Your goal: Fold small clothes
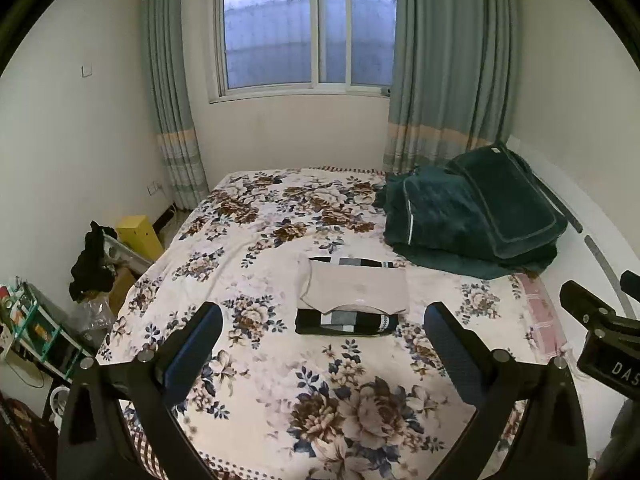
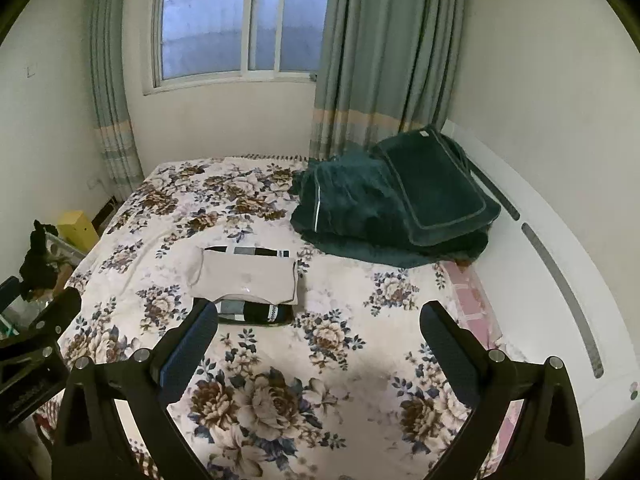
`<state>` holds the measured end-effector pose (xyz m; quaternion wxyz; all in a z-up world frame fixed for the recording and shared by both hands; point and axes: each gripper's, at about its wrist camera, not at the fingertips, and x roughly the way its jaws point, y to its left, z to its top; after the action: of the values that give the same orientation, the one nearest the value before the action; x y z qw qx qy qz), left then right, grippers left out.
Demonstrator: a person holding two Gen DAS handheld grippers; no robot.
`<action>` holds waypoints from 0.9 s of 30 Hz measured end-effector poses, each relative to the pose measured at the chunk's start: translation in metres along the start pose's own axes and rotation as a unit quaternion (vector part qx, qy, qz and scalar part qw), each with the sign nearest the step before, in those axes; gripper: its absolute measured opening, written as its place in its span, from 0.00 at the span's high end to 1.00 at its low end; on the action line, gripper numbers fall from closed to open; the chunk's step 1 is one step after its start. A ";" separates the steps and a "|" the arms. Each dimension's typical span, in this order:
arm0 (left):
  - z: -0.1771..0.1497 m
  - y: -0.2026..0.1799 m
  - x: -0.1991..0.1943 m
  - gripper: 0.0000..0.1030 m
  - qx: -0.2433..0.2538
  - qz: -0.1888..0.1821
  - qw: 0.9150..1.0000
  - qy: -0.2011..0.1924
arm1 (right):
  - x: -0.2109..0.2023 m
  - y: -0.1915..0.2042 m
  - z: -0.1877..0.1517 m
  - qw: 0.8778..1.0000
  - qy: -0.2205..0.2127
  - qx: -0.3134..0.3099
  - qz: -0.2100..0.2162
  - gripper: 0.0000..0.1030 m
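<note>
Bedroom light falls from the window point(image 1: 306, 28) onto a bed with a floral bedspread point(image 1: 280, 400), which fills both wrist views.

Starting from the left gripper point(image 1: 323, 322): its jaws stand wide apart and hold nothing. Straight ahead at 12 o'clock, near the fingertips but not touching them, lies the beige folded garment point(image 1: 356, 290), stacked on a black-and-grey patterned garment point(image 1: 346, 323) whose edges show at the near and far sides. The stack's long axis runs across the view, from 9 to 3 o'clock.

The right gripper point(image 2: 319, 319) is likewise spread open and empty. From it the same stack, beige folded garment point(image 2: 246, 278) uppermost, sits toward 11 o'clock, with the left fingertip point(image 2: 202, 326) overlapping its near corner in the picture; whether they touch I cannot tell. By this judgement the left gripper faces the stack more squarely, though both are near.

Further out, at 1 to 2 o'clock, a dark green blanket point(image 1: 476, 216) is heaped against the wall.

Hidden: how many layers the lower garment has, and whether any unfolded clothes wait outside the views.
</note>
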<state>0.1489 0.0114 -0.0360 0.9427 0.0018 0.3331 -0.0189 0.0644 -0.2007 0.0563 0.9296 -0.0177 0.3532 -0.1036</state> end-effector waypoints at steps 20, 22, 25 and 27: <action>0.004 0.000 -0.031 0.00 -0.007 0.011 1.000 0.022 | -0.026 0.000 0.012 0.999 0.005 -0.005 0.040 0.01; 0.006 0.000 -0.033 0.00 -0.007 0.013 1.000 0.020 | -0.026 -0.001 0.012 0.999 0.005 -0.006 0.041 0.01; 0.008 0.002 -0.036 0.00 -0.007 0.016 1.000 0.017 | -0.025 -0.002 0.012 0.999 0.006 -0.003 0.042 0.01; 0.008 0.001 -0.036 0.00 -0.007 0.016 1.000 0.018 | -0.025 -0.002 0.012 0.999 0.005 -0.005 0.043 0.01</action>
<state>0.1263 0.0140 -0.0072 0.9369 0.0011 0.3496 -0.0016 0.0535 -0.1979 0.0817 0.9314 -0.0065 0.3585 -0.0621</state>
